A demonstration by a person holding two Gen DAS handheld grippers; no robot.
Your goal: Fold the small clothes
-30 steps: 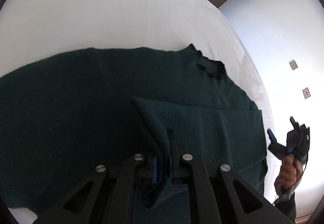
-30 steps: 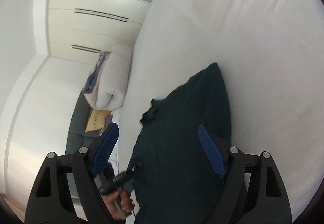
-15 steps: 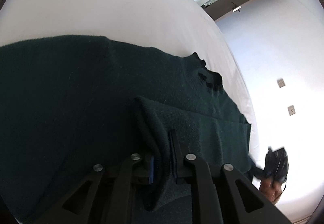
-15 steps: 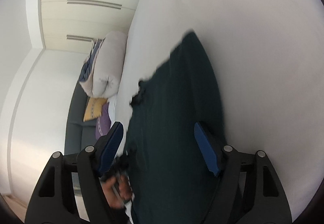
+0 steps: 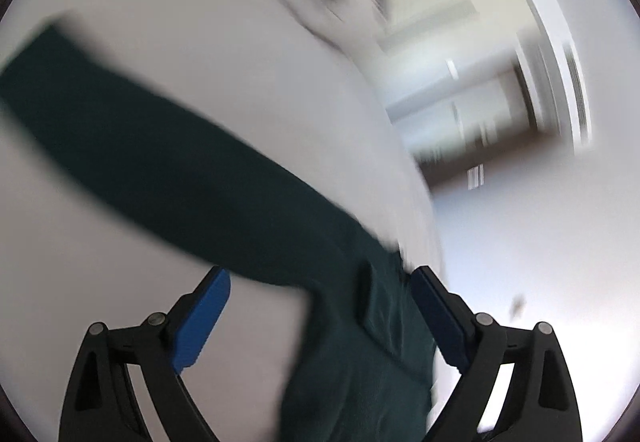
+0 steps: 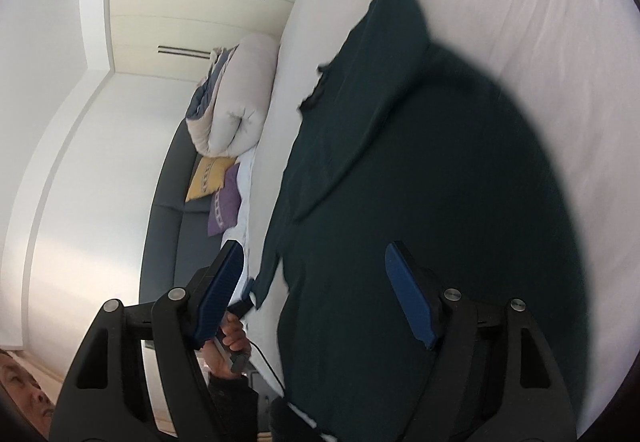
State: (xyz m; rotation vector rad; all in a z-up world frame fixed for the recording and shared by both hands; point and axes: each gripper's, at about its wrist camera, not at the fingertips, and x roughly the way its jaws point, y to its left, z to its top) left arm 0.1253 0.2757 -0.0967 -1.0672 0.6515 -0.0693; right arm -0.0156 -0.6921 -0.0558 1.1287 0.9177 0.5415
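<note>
A dark green knit sweater [image 6: 420, 178] lies spread on the white bed [image 6: 540, 22], one sleeve folded across its body. My right gripper [image 6: 316, 294] is open above the sweater's near edge, holding nothing. In the blurred left wrist view the sweater [image 5: 168, 162] runs as a dark band across the bed, with cloth between the fingers. My left gripper [image 5: 320, 318] is open, its blue pads wide apart, gripping nothing. The left gripper also shows in the right wrist view [image 6: 240, 306], in a hand at the bed's edge.
A rolled white duvet [image 6: 240, 94] and yellow and purple cushions [image 6: 216, 186] lie on a grey sofa [image 6: 168, 210] beside the bed. Pale wardrobe doors [image 6: 200, 2] stand behind. The left wrist view shows a white wall [image 5: 540, 242].
My left gripper has opened and let go of the sweater fold, then swung fast, blurring its view. My right gripper has moved closer over the sweater.
</note>
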